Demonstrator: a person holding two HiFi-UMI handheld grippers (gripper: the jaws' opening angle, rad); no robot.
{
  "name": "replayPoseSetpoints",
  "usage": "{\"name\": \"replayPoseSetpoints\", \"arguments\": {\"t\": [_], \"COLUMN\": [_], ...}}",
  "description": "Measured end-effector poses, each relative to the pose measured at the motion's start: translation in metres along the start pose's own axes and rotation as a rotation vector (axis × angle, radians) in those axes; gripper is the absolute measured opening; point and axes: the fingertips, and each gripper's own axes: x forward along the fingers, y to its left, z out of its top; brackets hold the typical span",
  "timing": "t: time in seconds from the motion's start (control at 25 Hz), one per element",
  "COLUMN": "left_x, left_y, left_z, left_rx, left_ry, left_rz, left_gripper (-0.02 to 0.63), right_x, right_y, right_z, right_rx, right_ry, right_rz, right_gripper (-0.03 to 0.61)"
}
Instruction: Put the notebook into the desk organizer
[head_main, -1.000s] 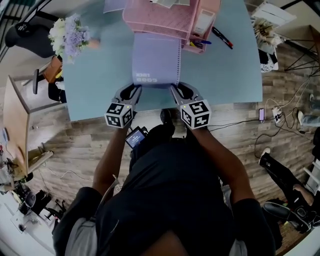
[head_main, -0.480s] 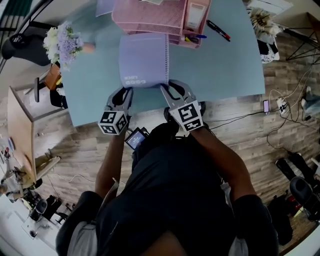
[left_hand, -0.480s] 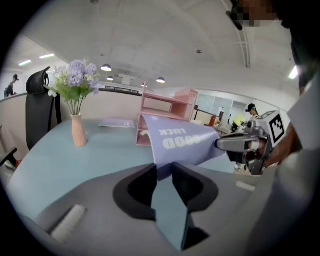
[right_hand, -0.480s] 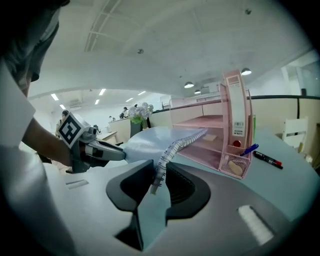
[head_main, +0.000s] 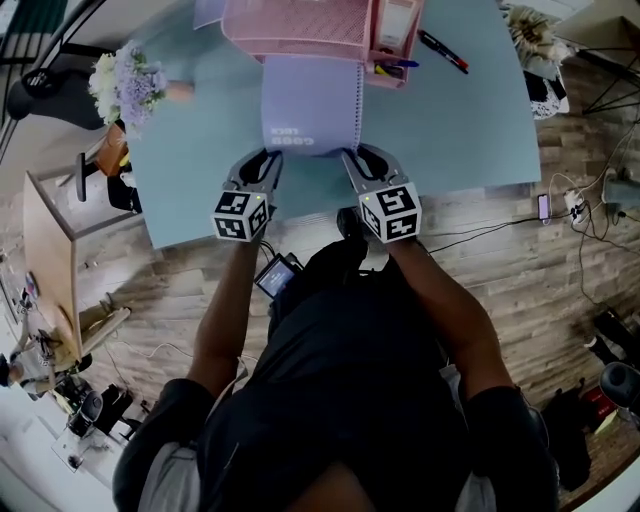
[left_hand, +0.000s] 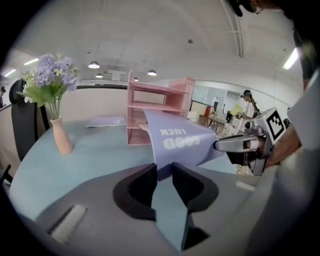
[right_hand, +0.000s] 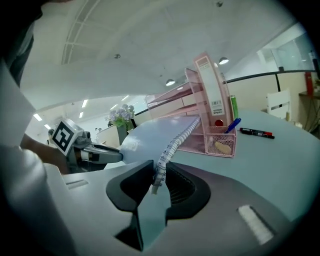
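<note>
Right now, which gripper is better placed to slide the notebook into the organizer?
Probably the right gripper: it clamps the notebook's stiff spiral edge, aimed at the organizer. The left gripper pinches only a thin corner.

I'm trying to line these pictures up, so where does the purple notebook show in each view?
Head view: notebook top centre, far edge meeting the pink organizer.
Left gripper view: notebook centre, rising from the jaws.
Right gripper view: notebook left of centre, spiral edge between the jaws.
Shared landmark: pink organizer, behind the notebook in all three.
</note>
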Motion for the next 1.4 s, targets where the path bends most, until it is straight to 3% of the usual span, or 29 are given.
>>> {"name": "replayPoseSetpoints", "arguments": {"t": [0.24, 0.44, 0.6, 1.4], "left_x": [0.017, 0.033, 0.044, 0.088], "left_y": [0.008, 0.015, 0.021, 0.056], "left_z": [0.002, -0.001, 0.002, 0.023], "left_rx": [-0.043, -0.082, -0.103, -0.196], "left_ry": [0.059, 0.101, 0.098, 0.054], "left_rz": [-0.010, -0.015, -0.016, 0.037], "left_gripper": [0.158, 0.163, 0.163, 0.152], "right_x": [0.016, 0.030, 0.041, 0.084], "right_y": [-0.015, -0.029, -0.041, -0.083], "right_z": [0.000, -0.007, -0.008, 0.009], "right_rx": [0.091, 0.234, 0.345, 0.618], "right_ry": [0.043, 0.086, 0.099, 0.118], "right_rz": [-0.007, -0.023, -0.044, -0.063], "right_gripper": [0.077, 0.074, 0.071, 0.060]}}
